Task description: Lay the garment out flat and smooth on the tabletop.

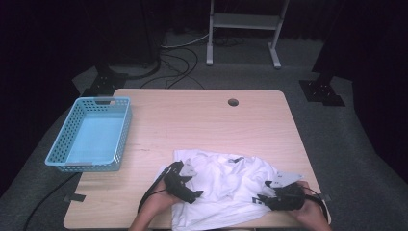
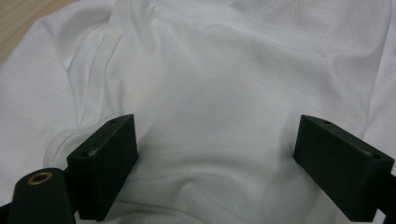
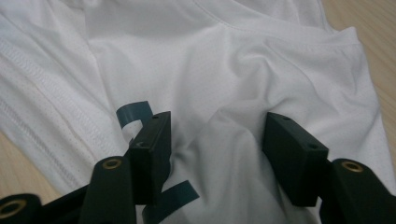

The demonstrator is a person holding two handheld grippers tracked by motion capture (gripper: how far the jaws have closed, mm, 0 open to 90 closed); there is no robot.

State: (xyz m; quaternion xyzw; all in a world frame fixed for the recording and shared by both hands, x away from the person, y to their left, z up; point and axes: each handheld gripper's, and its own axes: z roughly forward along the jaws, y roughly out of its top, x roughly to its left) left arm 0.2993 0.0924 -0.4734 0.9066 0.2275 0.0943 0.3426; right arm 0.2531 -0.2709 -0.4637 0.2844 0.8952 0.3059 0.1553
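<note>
White shirt lies crumpled on the counter's near edge; left gripper and right gripper both open above the cloth, gripping nothing: pinch one layer at an edge, not a bunched fold.

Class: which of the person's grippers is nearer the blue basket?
Left. The left gripper is over the white shirt's near-left part, closer to the blue basket; the right gripper is farther right.

Light wooden tabletop, round hole near upper edge. Blue basket at left of frame. Crumpled white shirt at lower centre.
</note>
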